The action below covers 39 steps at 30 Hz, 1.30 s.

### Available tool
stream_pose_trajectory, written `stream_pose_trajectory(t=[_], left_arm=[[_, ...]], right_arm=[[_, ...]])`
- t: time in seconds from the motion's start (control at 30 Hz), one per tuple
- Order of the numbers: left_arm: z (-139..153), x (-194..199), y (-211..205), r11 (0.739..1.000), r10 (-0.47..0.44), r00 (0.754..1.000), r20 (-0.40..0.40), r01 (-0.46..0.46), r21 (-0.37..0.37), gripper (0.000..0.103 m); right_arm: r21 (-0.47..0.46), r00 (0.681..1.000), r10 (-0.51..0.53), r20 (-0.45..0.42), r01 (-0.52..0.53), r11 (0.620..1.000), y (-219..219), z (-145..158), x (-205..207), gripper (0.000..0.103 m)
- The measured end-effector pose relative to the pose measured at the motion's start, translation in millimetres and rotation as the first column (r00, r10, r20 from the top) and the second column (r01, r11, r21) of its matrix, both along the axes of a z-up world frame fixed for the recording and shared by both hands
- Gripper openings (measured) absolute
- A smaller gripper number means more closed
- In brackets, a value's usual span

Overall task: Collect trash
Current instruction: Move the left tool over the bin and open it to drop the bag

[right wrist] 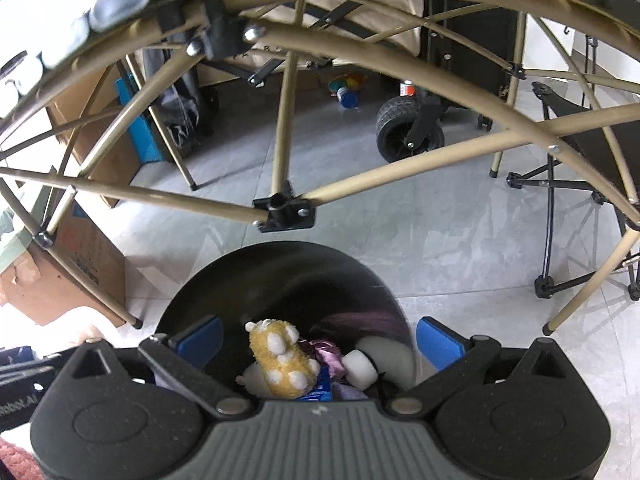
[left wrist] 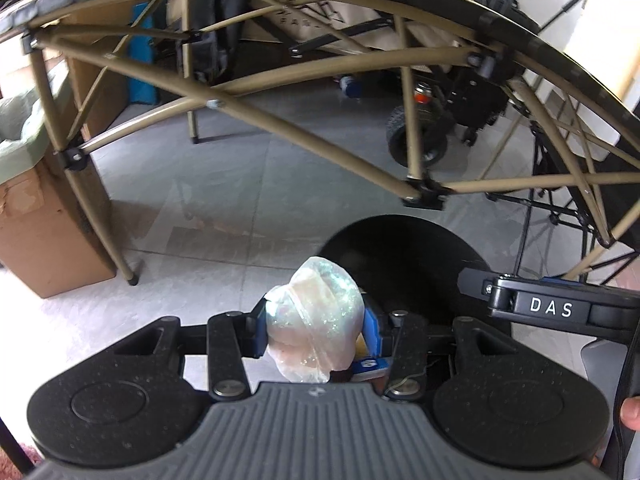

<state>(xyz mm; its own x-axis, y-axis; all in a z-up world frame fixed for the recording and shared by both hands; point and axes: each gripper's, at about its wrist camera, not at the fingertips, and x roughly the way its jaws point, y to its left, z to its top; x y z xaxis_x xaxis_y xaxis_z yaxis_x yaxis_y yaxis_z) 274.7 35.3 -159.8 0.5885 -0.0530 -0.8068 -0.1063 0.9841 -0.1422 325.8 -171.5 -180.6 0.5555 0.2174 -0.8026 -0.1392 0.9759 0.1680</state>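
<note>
1. While the left gripper (left wrist: 316, 330) is clamped on a crumpled plastic bag (left wrist: 318, 320), that bag is held close to the near rim of the black bin (left wrist: 404, 248), presumably so that it can be dropped in with the rest of the trash.
2. The right gripper (right wrist: 320, 340) is held over the same bin (right wrist: 280, 272) with its jaws spread wide and nothing between the blue pads (right wrist: 438, 342); a release over the bin is the likely reason.
3. Inside the bin, a yellow plush toy (right wrist: 282, 362) with white paw pads is seen lying on a white cylinder (right wrist: 360, 368), a purple foil wrapper (right wrist: 326, 354) and a blue packet (right wrist: 320, 388).
4. The bag is thin, translucent and glittery, bunched into a soft lump that should give under pressure.
5. The bin is round, smooth and glossy; it stands on grey floor tiles (right wrist: 460, 248) beside the folding table (right wrist: 360, 184), whose tan metal tubes are joined by black plastic brackets.
</note>
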Motion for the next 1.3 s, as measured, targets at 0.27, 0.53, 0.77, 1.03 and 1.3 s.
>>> stream_pose_trajectory(t=[0.27, 0.53, 0.77, 1.03, 1.3], left_arm=[[-2, 7, -46, 0.996, -0.083, 0.997, -0.009, 0.083, 0.017, 0.045], [-12, 19, -81, 0.99, -0.135, 0.99, -0.041, 0.137, 0.031, 0.045], [-23, 27, -98, 0.987, -0.154, 0.985, -0.083, 0.157, 0.033, 0.045], [-33, 33, -111, 0.986, -0.161, 0.979, -0.121, 0.166, 0.03, 0.045], [-36, 35, -112, 0.987, -0.149, 0.978, -0.146, 0.155, 0.035, 0.102]], right_arm=[[0.022, 0.997, -0.07, 0.02, 0.07, 0.997, -40, 9, -6, 0.103], [0.045, 0.989, -0.149, 0.025, 0.147, 0.988, -78, 15, -10, 0.103], [0.045, 0.981, -0.194, 0.015, 0.193, 0.98, -101, 11, -10, 0.103], [0.044, 0.98, -0.2, 0.011, 0.2, 0.979, -105, 8, -10, 0.103], [0.044, 0.979, -0.205, 0.006, 0.204, 0.978, -106, 6, -9, 0.103]])
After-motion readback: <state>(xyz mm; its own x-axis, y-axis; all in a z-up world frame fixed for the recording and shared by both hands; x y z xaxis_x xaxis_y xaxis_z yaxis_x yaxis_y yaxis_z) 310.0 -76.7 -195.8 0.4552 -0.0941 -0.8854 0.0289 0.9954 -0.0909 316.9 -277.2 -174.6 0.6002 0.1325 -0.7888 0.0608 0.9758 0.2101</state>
